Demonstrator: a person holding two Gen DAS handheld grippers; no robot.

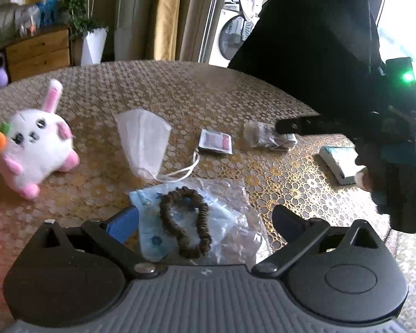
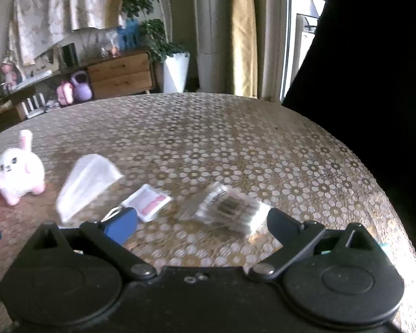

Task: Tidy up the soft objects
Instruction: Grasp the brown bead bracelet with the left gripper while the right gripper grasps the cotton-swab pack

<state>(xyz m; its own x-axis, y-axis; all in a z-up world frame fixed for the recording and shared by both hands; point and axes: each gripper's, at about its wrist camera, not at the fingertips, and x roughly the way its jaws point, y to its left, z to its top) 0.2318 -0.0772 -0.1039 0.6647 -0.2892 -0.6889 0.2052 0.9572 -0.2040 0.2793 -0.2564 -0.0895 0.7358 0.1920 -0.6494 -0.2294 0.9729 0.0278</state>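
Now both grippers hover over the counter [image 1: 208,88], jaws apart on each, nothing clamped. Left gripper [image 1: 205,219] sits just above a brown scrunchie [image 1: 184,223], which lies on a clear plastic bag [image 1: 230,222] with a blue printed part. Landmark: the scrunchie. Beyond it, just past the bag edge, a white face mask [image 1: 144,144] lies flat, ear loop trailing toward the bag. Far left of the scrunchie, a white-and-pink bunny plush [image 1: 34,147] with a carrot stands upright, well apart. Beyond and right of the scrunchie, a small red-and-white packet [image 1: 215,141], then a crinkled clear packet [image 1: 266,136]. Farther right, a white-teal tissue pack [image 1: 339,163], partly hidden by the person's dark hand. Right gripper [image 2: 202,222] hangs over the clear packet [image 2: 227,208], which is motion-blurred between its fingers; not touching as far as visible. Mask [image 2: 87,183], small packet [image 2: 148,201] and bunny [image 2: 18,174] show to its left.
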